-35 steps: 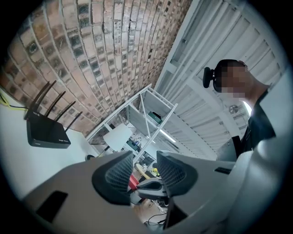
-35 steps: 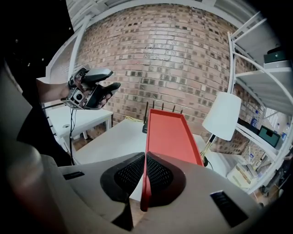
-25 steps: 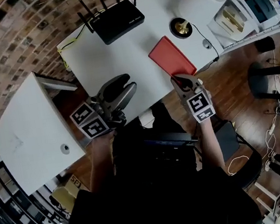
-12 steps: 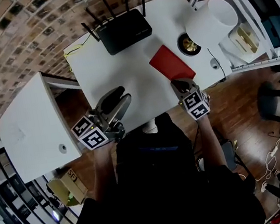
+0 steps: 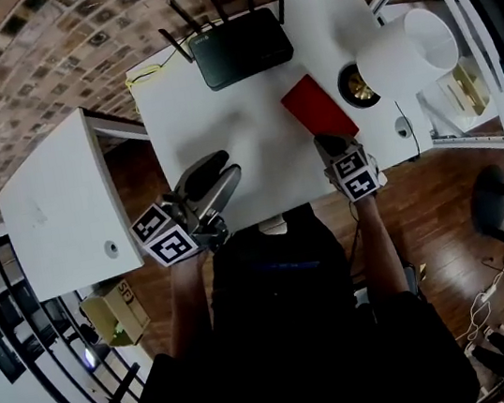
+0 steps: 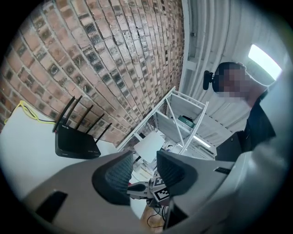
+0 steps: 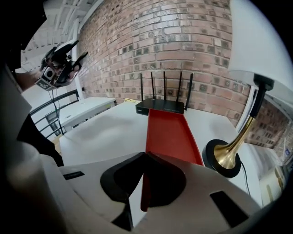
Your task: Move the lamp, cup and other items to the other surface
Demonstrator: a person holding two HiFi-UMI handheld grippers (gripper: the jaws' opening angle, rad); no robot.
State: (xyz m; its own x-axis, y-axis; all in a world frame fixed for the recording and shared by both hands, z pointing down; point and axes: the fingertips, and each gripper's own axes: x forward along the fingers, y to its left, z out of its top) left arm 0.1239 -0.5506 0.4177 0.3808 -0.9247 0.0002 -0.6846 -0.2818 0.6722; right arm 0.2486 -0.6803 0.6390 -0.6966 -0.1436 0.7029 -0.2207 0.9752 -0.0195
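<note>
person [image 5: 292,332]: in dark clothes, at the near edge of the counter, with a tool in each hand.
left tool [image 5: 223,170] [image 6: 144,160]: released. Its two jaws stand apart with nothing between them. It is held above the front left part of the counter, touching nothing. From the right tool's side it shows raised in the air [image 7: 59,64].
right tool [image 5: 328,143] [image 7: 144,157]: clenched on the near edge of the red tray. The jaws are closed tight on the thin rim and tilt downward at the counter's front right.
red tray [image 5: 316,108] [image 7: 171,132]: a long flat tray with low raised sides. It runs from the right tool toward the router, just beside the lamp's base. I cannot tell whether its near end is lifted off the counter.
counter [image 5: 210,117]: white, carrying the tray, lamp and router.
lamp [image 5: 404,53] [image 7: 229,155]: upright at the counter's right side. It has a round dark base, a curved brass stem and a wide white shade.
router [image 5: 242,47] [image 7: 160,106] [image 6: 75,146]: black with upright antennas, at the far edge of the counter beyond the tray.
yellow cable [image 5: 151,72]: at the far left corner, near the router.
side counter [image 5: 59,212]: a smaller white top to the left, apart from the main one.
metal rack [image 5: 474,104]: white, beyond the lamp on the right.
brick wall [image 5: 40,59]: behind both counters.
</note>
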